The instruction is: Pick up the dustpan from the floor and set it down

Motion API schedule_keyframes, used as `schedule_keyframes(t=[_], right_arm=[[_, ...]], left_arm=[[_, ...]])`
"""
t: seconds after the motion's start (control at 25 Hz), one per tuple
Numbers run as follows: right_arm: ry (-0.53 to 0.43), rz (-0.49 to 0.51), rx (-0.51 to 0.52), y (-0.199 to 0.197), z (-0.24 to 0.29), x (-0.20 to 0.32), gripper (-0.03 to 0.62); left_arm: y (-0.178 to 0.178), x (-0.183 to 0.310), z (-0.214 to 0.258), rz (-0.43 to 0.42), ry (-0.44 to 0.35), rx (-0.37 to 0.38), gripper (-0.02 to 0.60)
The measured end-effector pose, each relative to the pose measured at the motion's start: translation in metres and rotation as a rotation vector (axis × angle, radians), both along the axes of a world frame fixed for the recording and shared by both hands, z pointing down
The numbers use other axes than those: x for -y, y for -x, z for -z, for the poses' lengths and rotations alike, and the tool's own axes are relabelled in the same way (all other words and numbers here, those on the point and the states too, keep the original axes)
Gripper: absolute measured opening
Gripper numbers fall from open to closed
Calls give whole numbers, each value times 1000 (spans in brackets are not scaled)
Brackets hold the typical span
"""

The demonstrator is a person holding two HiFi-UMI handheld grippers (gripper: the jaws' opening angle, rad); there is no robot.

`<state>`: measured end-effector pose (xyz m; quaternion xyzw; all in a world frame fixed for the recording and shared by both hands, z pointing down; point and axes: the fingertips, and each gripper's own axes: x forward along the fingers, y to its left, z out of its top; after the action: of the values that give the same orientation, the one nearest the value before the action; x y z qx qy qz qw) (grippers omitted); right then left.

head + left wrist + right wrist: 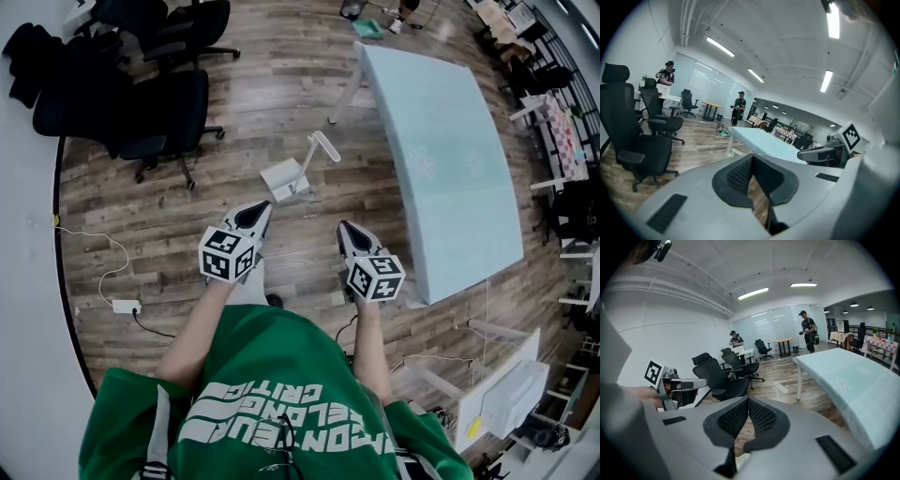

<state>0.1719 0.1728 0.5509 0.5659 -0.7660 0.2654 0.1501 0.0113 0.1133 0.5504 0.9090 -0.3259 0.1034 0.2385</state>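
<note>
A white dustpan stands on the wooden floor with its long handle slanting up toward the table. My left gripper hovers just short of it, a little to its left, jaws shut with nothing between them. To the right, my right gripper is also shut and empty, level with the left one. In the left gripper view the pads meet at the tip, and the right gripper shows beside them. In the right gripper view the dustpan's handle rises beyond the closed jaws.
A light blue table stands right of the dustpan, one white leg close by. Black office chairs stand at the left. A power strip with a cable lies on the floor. Two people stand far off.
</note>
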Motion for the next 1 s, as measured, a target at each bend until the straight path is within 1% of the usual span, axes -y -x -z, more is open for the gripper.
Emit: schedule_keyframes(t=[0.16,0.4,0.56,0.68,1.0], right_arm=[[24,-15,-56,-2,-4,40,9],[60,-15,-71,9,-11,94,9],[87,-14,-86,17,-16,121,9],[110,-6,-97,24,-19,138,9],[159,24,-145,55,-25,181,9]], left_arm=[[3,43,0,-11,10,1,2],[14,100,-3,-20,32,-4,2],[23,124,-10,-33,49,-4,2],[31,141,-15,-27,68,-11,2],[61,176,-28,3,118,-67,2]])
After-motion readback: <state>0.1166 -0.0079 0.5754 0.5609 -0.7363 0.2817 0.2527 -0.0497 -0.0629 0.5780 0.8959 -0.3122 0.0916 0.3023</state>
